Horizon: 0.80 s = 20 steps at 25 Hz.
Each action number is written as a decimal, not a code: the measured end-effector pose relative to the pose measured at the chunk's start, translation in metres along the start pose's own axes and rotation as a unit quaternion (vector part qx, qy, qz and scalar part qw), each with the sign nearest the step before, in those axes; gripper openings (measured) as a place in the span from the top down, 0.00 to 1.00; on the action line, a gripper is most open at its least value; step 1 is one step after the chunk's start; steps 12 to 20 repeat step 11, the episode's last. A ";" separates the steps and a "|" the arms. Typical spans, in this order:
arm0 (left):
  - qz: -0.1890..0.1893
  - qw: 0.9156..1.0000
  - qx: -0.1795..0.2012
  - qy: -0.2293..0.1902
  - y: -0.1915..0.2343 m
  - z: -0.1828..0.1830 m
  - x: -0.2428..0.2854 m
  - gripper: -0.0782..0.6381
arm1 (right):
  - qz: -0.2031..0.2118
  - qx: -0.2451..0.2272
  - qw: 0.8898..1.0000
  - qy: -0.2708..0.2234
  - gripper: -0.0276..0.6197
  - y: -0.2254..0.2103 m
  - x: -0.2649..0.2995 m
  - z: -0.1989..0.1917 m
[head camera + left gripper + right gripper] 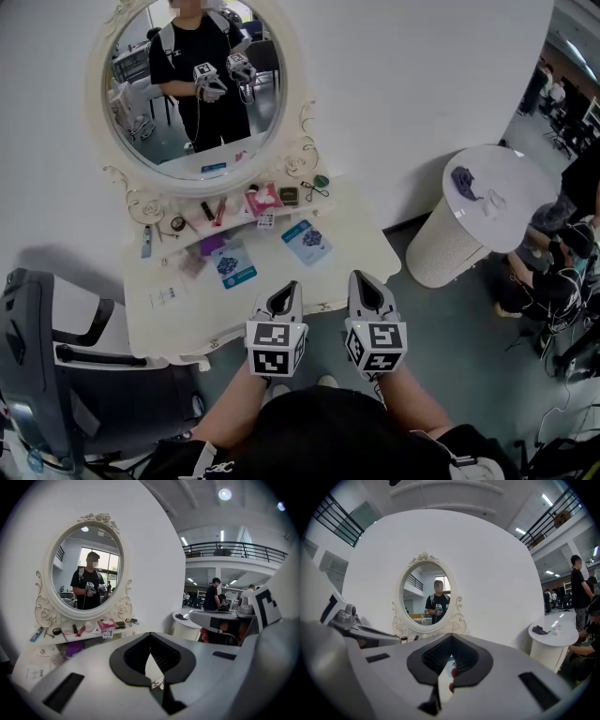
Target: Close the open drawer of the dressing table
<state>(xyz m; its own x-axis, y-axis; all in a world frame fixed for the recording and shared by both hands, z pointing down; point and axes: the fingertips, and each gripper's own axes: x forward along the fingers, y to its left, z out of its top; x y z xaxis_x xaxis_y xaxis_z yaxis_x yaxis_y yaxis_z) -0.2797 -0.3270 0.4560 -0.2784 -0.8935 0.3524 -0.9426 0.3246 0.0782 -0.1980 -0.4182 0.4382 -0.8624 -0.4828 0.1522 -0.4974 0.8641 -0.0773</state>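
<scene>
White dressing table stands vs the wall, filling head view centre-left; its front edge runs just beyond the gripper tips. Drawer itself can't be made out under the counter's front lip, so open/shut unclear. Dark chair at 8 o'clock, just beside the counter's left end. Round white stand at 3 o'clock, well apart from the counter, w/ a dark item on top. Oval mirror at 11 o'clock shows the person's reflection holding both grippers. Left gripper and right gripper are held side by side at 6 o'clock, both w/ jaws pressed together, nothing between them, touching nothing. Two blue packets lie on the counter, small cosmetics on the shelf under the mirror.
</scene>
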 end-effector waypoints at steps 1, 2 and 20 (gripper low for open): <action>0.001 1.000 0.000 0.001 0.000 -0.001 0.000 0.88 | 0.001 0.001 1.000 0.001 0.94 0.000 0.000 -0.001; 0.002 1.000 0.000 0.002 0.000 -0.002 0.000 0.88 | 0.002 0.002 1.000 0.002 0.94 0.001 0.000 -0.002; 0.007 1.000 -0.002 0.006 0.001 -0.007 0.000 0.88 | 0.011 -0.001 1.000 0.010 0.94 0.004 0.001 -0.009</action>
